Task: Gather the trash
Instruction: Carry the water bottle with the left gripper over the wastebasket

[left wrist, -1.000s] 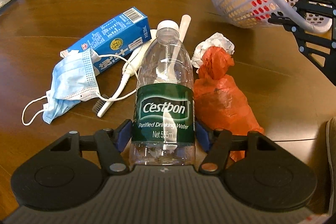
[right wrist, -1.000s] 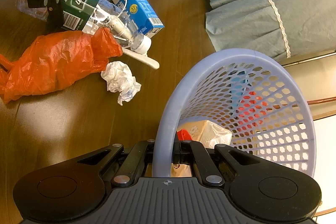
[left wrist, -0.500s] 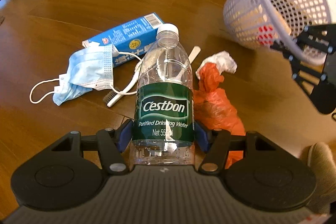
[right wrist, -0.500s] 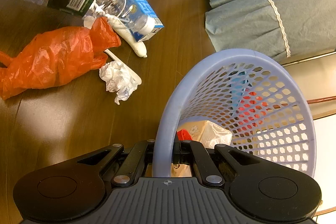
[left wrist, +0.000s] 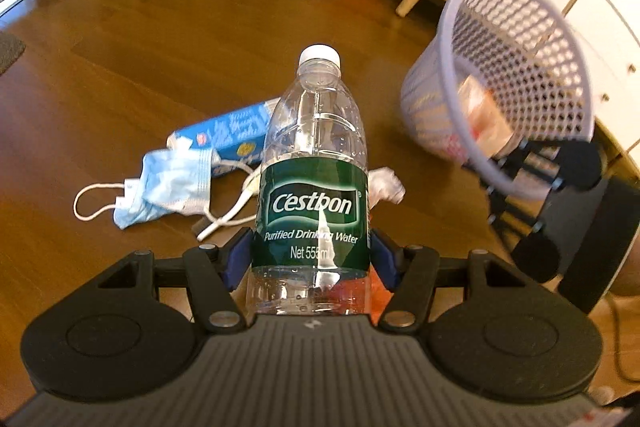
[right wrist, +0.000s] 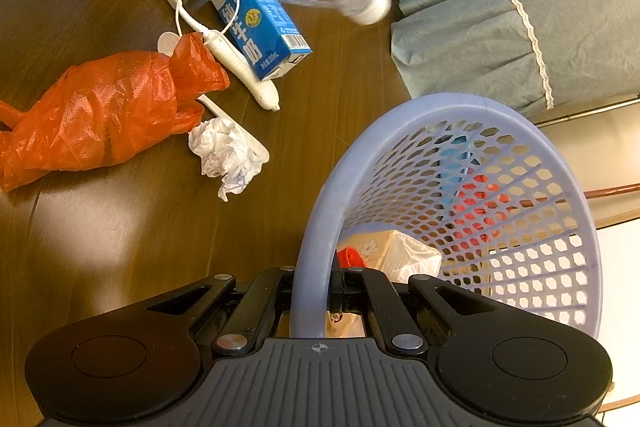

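the left gripper (left wrist: 310,263) is clamping the clear water bottle (left wrist: 314,163) across its green label, blue pads pressing on either side, and is carrying it in the air above the floor (left wrist: 160,39) and the litter lying there. the bottle's long axis is running straight out along the fingers, base tucked toward the gripper body and white cap pointing away from it; in the right wrist view the cap end is angling toward the basket side. the right gripper (right wrist: 316,291) is pinching the rim of the lavender mesh basket (right wrist: 520,187), tilting its mouth toward the bottle, with some rubbish already sitting inside. the risk i am judging: the bottle is smooth and round, so it could be twisting or slipping out between the pads, and because it is leading cap first, a release short of the mouth could be bouncing it off the rim. the thin rim hold could also be letting the basket swing. a blue milk carton (right wrist: 260,31), face mask (left wrist: 168,183), orange plastic bag (right wrist: 100,115) and crumpled tissue (right wrist: 224,151) are waiting on the floor.
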A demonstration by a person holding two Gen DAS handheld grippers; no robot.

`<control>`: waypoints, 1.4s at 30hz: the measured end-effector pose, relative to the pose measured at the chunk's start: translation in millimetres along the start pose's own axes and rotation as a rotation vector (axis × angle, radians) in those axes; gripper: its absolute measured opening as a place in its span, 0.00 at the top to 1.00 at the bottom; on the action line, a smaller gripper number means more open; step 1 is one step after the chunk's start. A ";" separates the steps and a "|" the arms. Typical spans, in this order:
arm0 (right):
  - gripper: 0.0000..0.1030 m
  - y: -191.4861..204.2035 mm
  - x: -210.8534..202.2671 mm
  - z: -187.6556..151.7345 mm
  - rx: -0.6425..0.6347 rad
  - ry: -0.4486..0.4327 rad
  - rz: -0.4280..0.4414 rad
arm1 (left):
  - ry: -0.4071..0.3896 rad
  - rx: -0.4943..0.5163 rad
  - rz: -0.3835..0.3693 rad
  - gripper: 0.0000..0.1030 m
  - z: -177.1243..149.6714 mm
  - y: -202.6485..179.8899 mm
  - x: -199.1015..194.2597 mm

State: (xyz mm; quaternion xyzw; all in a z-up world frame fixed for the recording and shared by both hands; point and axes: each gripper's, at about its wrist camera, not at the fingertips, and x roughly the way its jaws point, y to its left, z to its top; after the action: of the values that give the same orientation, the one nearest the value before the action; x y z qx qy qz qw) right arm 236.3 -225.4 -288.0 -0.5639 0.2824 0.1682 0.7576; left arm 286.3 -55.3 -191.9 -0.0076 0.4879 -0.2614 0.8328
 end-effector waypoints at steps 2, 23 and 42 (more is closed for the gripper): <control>1.00 -0.2 -0.1 -0.3 0.000 0.000 0.000 | -0.013 0.000 -0.008 0.45 6.6 -4.6 -5.4; 1.00 -1.9 0.2 -0.4 0.002 -0.002 0.001 | -0.056 0.040 -0.133 0.45 33.7 -51.9 -34.7; 1.00 -4.9 3.4 2.1 0.015 -0.007 -0.001 | -0.048 0.094 -0.217 0.45 45.2 -86.1 -41.6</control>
State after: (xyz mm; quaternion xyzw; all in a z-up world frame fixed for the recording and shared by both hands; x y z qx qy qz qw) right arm 242.3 -225.1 -286.0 -0.5577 0.2808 0.1673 0.7630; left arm 270.2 -122.1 -111.5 -0.0275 0.4514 -0.3724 0.8105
